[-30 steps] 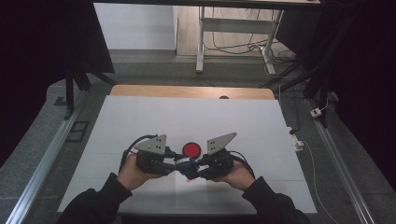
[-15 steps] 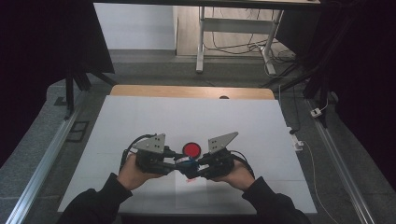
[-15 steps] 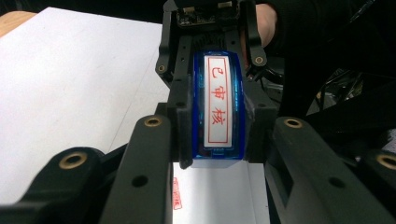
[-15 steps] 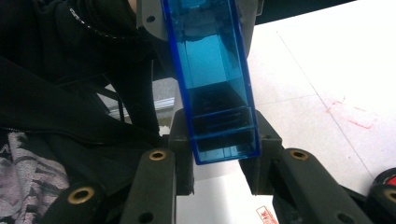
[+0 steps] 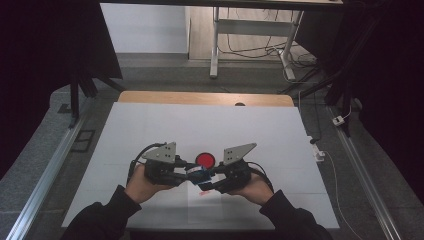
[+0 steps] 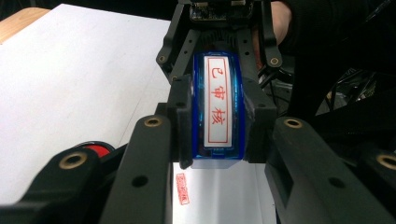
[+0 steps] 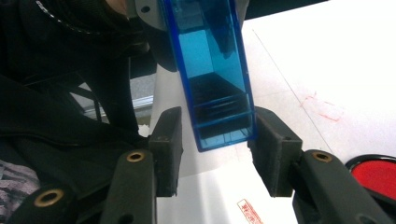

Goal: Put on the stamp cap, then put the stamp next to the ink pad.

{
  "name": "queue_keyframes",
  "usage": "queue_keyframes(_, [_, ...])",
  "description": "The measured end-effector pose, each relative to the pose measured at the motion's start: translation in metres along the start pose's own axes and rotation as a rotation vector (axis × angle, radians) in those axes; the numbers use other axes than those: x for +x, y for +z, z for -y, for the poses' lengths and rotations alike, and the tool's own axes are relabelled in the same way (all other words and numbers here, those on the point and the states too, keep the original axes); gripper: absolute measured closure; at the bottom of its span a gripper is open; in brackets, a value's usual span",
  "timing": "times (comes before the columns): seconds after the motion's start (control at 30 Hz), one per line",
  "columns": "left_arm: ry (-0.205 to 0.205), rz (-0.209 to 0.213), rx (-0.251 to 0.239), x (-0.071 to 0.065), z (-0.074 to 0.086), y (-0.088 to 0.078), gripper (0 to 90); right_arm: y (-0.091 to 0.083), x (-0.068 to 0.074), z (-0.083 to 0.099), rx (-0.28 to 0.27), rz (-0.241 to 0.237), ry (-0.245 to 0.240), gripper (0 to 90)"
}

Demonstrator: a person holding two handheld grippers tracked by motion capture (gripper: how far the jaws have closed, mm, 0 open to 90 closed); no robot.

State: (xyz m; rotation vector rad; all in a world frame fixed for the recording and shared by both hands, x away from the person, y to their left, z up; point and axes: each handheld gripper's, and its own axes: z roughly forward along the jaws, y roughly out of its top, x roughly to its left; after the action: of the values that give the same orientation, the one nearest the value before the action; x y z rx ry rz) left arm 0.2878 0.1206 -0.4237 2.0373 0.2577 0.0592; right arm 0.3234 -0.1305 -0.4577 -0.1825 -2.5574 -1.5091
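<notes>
The left gripper (image 6: 217, 128) stays clamped on the blue translucent plastic stamp (image 6: 218, 105); the right gripper (image 7: 215, 140), its jaws just opening beside the stamp, should back straight off.

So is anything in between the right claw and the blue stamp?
No. The blue stamp sits right between the right claw pads, with a small gap on one side. The left claw grips its other end.
</notes>
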Motion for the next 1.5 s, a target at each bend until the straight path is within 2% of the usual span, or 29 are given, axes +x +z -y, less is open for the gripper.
queue_keyframes(0.5, [-0.005,-0.026,0.008,0.001,0.001,-0.004,69.8,-0.005,0.009,-0.002,0.004,0.098,-0.003,45.3])
queue_keyframes(0.77, [-0.018,-0.045,0.018,0.003,0.002,-0.007,69.7,-0.008,0.015,-0.001,0.034,0.178,-0.007,38.5])
queue_keyframes(1.07, [-0.024,-0.064,0.026,0.004,0.003,-0.009,69.7,-0.010,0.021,0.002,0.070,0.253,-0.015,35.2])
queue_keyframes(1.37, [-0.035,-0.094,0.036,0.007,0.004,-0.013,69.7,-0.013,0.028,0.004,0.094,0.289,-0.024,31.7])
queue_keyframes(1.5, [-0.046,-0.106,0.037,0.009,0.006,-0.016,69.7,-0.015,0.029,0.006,0.080,0.309,-0.014,28.3])
